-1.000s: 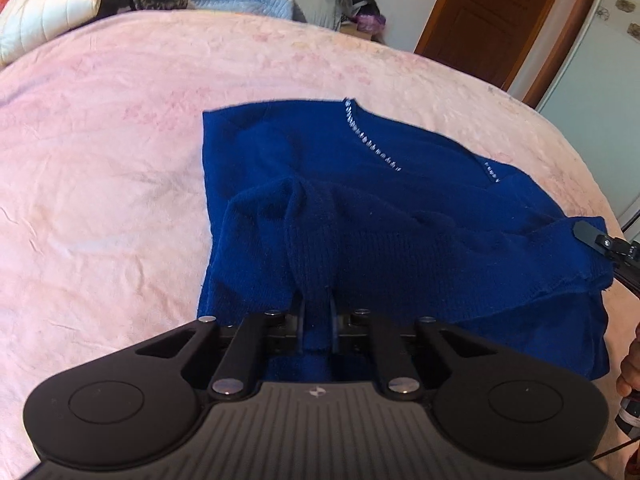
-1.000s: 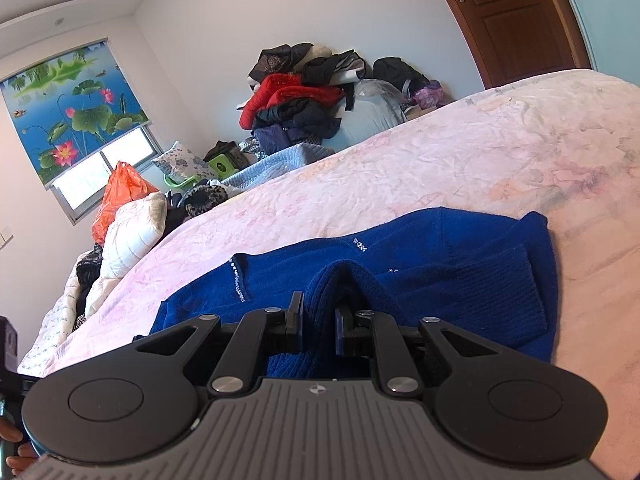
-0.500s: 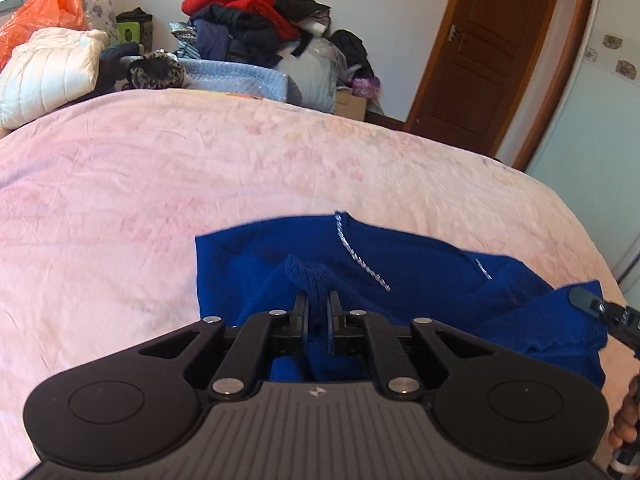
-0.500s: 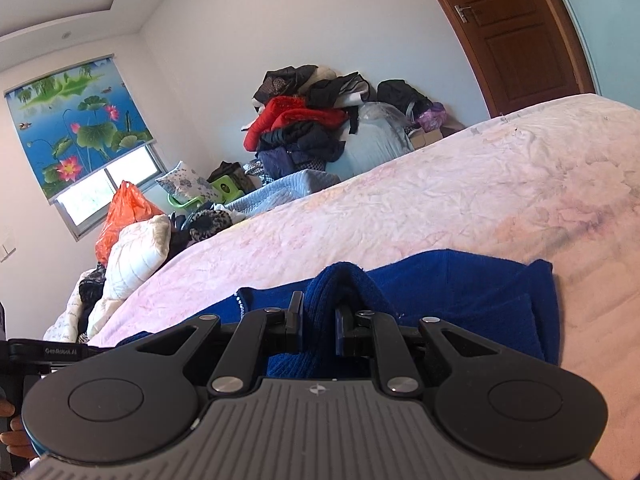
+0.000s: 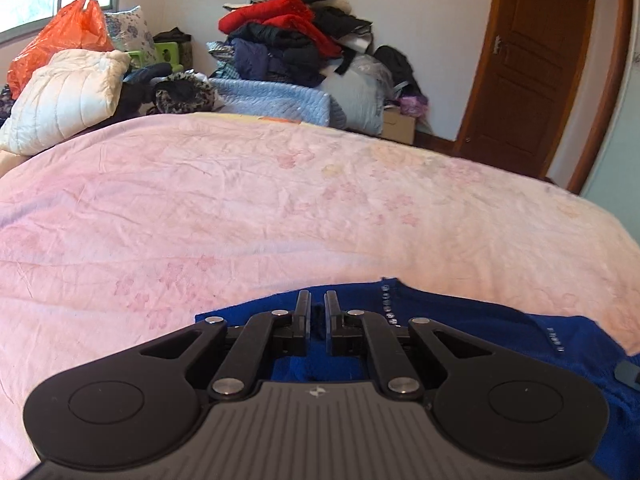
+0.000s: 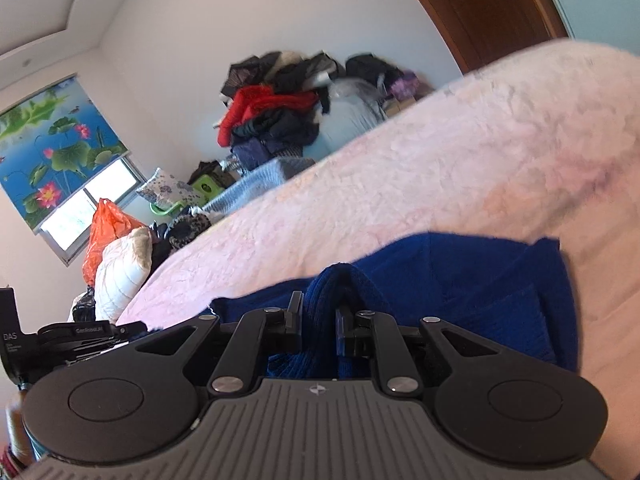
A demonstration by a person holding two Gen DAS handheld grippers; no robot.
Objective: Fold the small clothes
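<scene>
Both views have tilted up since earlier; most of the blue sweater (image 5: 500,320) is now hidden behind each hand-held gripper. Left hand-held gripper (image 5: 317,312) is clenched on a thin fold; the right hand-held gripper (image 6: 319,312), jaws just easing wider, grasps a thick ridge on the bed (image 5: 280,208).

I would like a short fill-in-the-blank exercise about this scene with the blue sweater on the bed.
1. The sweater lying on the bed is ____ in colour.
2. The bed cover under it is pale ____.
3. The right gripper pinches a bunched fold of the ____.
4. On the bed's far side, an ____ plastic bag sits by the window.

Missing words: blue; pink; sweater; orange
</scene>
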